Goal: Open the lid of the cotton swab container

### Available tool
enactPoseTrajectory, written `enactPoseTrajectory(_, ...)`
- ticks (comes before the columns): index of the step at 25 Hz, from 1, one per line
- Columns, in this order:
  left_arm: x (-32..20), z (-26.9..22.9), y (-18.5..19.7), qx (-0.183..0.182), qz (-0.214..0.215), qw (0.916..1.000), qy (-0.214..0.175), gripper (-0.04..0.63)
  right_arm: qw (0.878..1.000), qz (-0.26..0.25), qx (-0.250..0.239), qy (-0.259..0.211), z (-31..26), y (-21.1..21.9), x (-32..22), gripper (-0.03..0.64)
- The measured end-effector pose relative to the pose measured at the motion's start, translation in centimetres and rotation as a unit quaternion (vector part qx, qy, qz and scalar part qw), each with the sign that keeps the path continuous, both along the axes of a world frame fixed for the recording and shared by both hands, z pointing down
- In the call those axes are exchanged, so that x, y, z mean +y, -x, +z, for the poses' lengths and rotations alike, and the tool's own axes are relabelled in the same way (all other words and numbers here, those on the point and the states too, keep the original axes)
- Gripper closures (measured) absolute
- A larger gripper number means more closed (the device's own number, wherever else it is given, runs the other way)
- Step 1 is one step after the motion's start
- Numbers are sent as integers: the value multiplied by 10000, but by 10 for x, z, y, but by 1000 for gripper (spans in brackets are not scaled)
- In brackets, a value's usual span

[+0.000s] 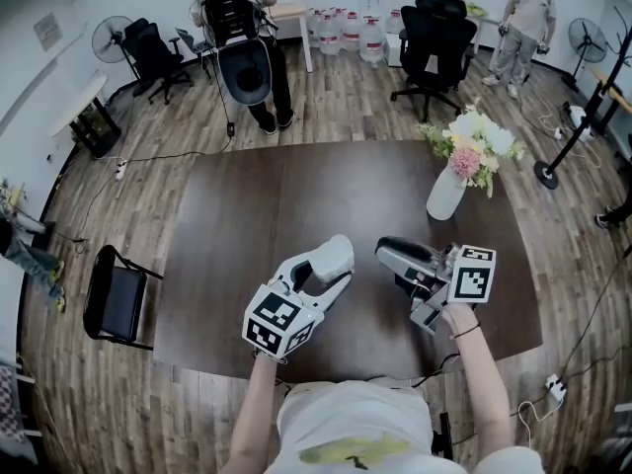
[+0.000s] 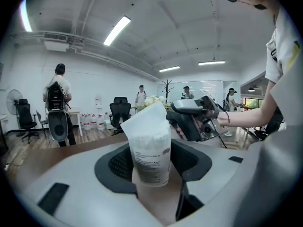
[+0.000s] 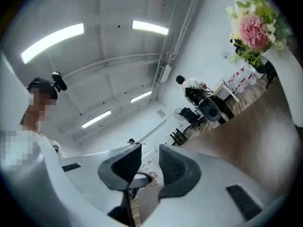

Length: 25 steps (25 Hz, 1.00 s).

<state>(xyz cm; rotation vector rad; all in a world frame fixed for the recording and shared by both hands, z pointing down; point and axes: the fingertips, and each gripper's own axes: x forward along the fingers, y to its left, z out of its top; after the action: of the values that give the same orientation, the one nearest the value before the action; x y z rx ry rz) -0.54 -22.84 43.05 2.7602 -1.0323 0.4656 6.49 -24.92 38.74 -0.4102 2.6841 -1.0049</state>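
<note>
The cotton swab container [image 2: 150, 151] is a clear tub packed with white swabs and carrying a printed label. It stands upright between the pads of my left gripper [image 2: 152, 170], which is shut on its lower part. Its white lid [image 2: 142, 118] sits tilted, higher on the right. In the head view the left gripper [image 1: 334, 261] hides most of the container above the dark table [image 1: 247, 215]. My right gripper [image 1: 383, 251] points left, its tips close beside the lid's raised side [image 2: 176, 122]. In the right gripper view its jaws [image 3: 149, 161] stand partly apart with nothing between them.
A white vase of flowers [image 1: 446, 194] stands on the table's far right. A black folding chair [image 1: 117, 299] sits left of the table and office chairs [image 1: 431, 38] behind it. People stand at the back of the room by water bottles [image 1: 348, 30].
</note>
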Motion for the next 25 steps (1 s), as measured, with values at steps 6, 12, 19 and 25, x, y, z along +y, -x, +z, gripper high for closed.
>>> enactPoseTrajectory(6,-7,-2,15,1,-626,9980,-122,357,9956,616,549,-448,12,-8,2,578)
enactPoseTrajectory(12,-8,2,28,2,-1047,9944,-166,359,9798,1148,1349,-927,29,-14,4,591)
enactPoseTrajectory(19,-10,2,41,-31,-1371,9903,-219,359,9561,1796,1914,-1306,38,-31,4,595)
enactPoseTrajectory(25,-6,3,54,-82,-1618,9865,-245,359,9401,2316,2060,-1421,44,-47,7,596)
